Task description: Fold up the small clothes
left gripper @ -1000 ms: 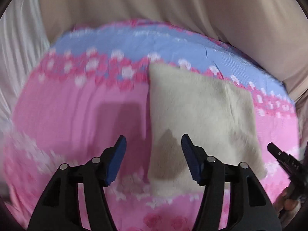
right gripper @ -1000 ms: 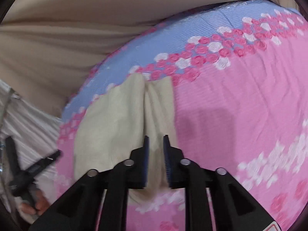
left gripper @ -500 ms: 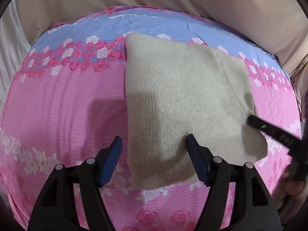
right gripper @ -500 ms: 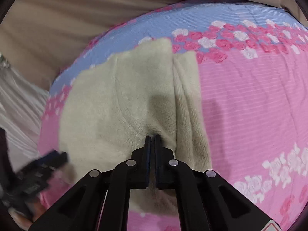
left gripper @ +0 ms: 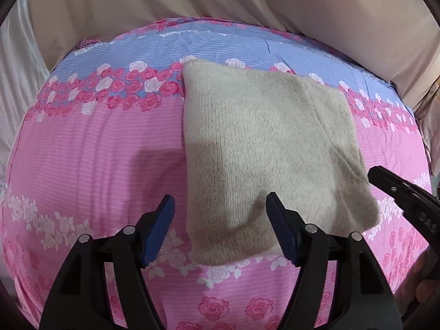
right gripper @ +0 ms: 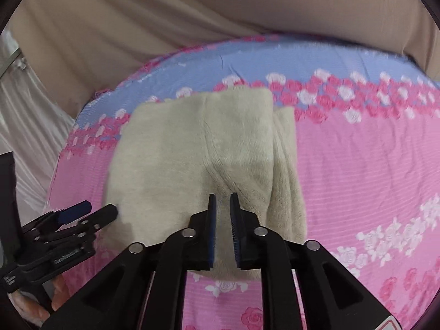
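A beige knit garment [left gripper: 264,154], folded into a rough rectangle, lies flat on a pink sheet [left gripper: 90,165] printed with roses and crossed by a blue band [left gripper: 214,46] along its far side. The garment's far edge reaches into the row of roses just below that band. In the right wrist view the same garment [right gripper: 192,151] shows a thicker folded strip along its right side, lying on the pink sheet [right gripper: 371,170]. The left gripper [left gripper: 220,231] hovers over the garment's near left corner with its jaws wide apart; the left blue pad [left gripper: 158,233] sits over bare sheet and the right one over the knit, neither pinching anything. The right gripper [right gripper: 222,228] hangs over the garment's near edge, its jaws parted by a narrow gap with beige fabric visible through it; nothing is clamped between them. From the left wrist camera the right gripper [left gripper: 396,192] shows as a dark tip just beside the garment's right edge, and from the right wrist camera the left gripper [right gripper: 79,214] appears at the garment's left edge. Beige cloth [left gripper: 192,0] drapes behind the bed.
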The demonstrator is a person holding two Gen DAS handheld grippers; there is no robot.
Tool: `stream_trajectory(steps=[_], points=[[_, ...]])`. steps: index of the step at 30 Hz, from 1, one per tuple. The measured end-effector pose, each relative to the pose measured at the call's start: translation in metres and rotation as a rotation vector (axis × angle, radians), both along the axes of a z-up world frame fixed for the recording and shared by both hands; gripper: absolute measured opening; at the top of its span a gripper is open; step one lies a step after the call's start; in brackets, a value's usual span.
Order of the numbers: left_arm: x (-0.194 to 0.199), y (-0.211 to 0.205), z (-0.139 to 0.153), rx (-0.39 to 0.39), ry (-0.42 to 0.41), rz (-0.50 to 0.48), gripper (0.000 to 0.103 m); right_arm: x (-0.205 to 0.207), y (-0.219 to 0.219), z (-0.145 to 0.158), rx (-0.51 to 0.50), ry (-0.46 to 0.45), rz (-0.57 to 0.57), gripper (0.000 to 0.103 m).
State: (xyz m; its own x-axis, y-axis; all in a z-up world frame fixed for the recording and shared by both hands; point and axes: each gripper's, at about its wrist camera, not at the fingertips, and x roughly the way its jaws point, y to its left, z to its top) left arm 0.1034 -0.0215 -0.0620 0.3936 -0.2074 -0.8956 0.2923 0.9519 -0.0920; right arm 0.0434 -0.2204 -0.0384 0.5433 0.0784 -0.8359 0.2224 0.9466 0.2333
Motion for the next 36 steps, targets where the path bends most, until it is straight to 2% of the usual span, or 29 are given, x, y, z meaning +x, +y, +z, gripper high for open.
stream_trajectory(steps=[1, 2, 3, 4, 6, 8, 10, 15, 19, 25, 36], points=[[-0.002, 0.000, 0.002, 0.002, -0.011, 0.002, 0.077, -0.006, 0.001, 0.005, -0.007, -0.023, -0.013, 0.036], [-0.005, 0.001, 0.006, 0.004, -0.031, 0.007, 0.081, -0.012, 0.003, 0.011, -0.015, -0.051, -0.030, 0.052], [-0.009, 0.002, 0.012, 0.006, -0.063, 0.011, 0.087, -0.021, 0.004, 0.017, -0.028, -0.094, -0.053, 0.063], [-0.012, 0.003, 0.017, 0.007, -0.091, 0.017, 0.090, -0.029, 0.006, 0.024, -0.042, -0.126, -0.075, 0.066], [-0.020, 0.005, 0.026, 0.009, -0.143, 0.026, 0.093, -0.039, 0.009, 0.035, -0.073, -0.182, -0.118, 0.080], [-0.027, 0.008, 0.034, 0.006, -0.180, 0.032, 0.093, -0.052, 0.014, 0.042, -0.093, -0.239, -0.155, 0.086], [-0.033, 0.010, 0.039, 0.008, -0.214, 0.036, 0.096, -0.060, 0.021, 0.045, -0.112, -0.251, -0.181, 0.087], [-0.058, 0.010, 0.044, 0.046, -0.310, 0.014, 0.098, -0.073, 0.036, 0.029, -0.105, -0.202, -0.171, 0.090], [-0.078, 0.010, 0.040, 0.071, -0.355, 0.009, 0.098, -0.085, 0.053, 0.021, -0.165, -0.206, -0.164, 0.090], [-0.088, 0.022, 0.034, 0.047, -0.344, 0.060, 0.098, -0.092, 0.062, 0.021, -0.209, -0.212, -0.173, 0.090], [-0.093, 0.024, 0.032, 0.051, -0.341, 0.080, 0.098, -0.096, 0.068, 0.019, -0.205, -0.199, -0.172, 0.090]])
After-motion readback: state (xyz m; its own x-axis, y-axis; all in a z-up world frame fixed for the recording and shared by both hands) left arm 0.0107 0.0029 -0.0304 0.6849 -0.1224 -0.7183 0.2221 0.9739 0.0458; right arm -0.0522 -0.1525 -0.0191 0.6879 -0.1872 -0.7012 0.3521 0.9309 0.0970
